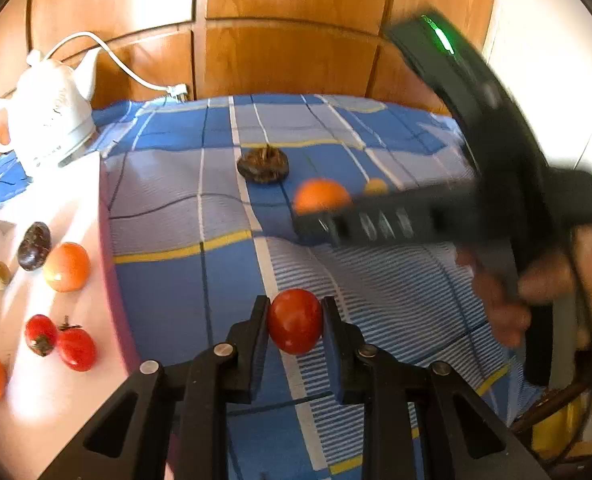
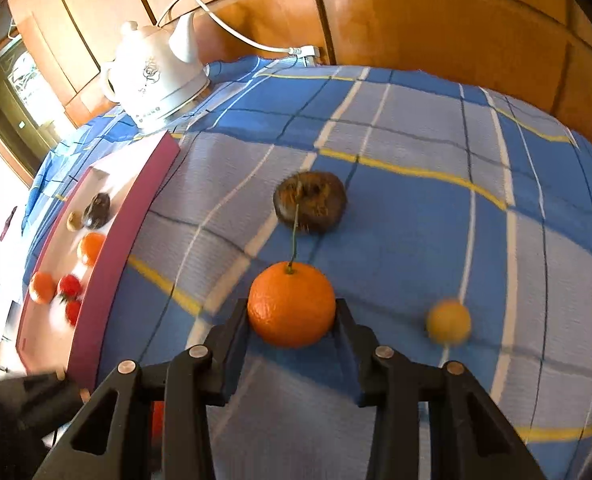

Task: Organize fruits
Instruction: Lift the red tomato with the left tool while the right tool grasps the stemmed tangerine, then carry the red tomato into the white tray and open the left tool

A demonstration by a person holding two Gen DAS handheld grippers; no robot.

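My left gripper point(image 1: 295, 322) is shut on a red tomato point(image 1: 294, 320) above the checked cloth, just right of the pink tray point(image 1: 109, 280). My right gripper point(image 2: 291, 312) is shut on an orange mandarin point(image 2: 291, 304) with a thin stem; it also shows blurred in the left wrist view point(image 1: 322, 198). The tray holds several fruits: two small tomatoes point(image 1: 61, 342), two mandarins point(image 1: 67, 267), a dark fruit point(image 1: 35, 246) and a small pale one point(image 1: 0, 275). A dark shrivelled fruit point(image 2: 310, 202) and a small yellow fruit point(image 2: 448, 322) lie on the cloth.
A white electric kettle point(image 2: 155, 76) with its cord stands at the back left beside the tray. Wooden cabinet panels point(image 2: 416, 24) rise behind the table. The blue checked cloth point(image 2: 416, 220) covers the table. The right hand point(image 1: 536, 280) holds its gripper at right.
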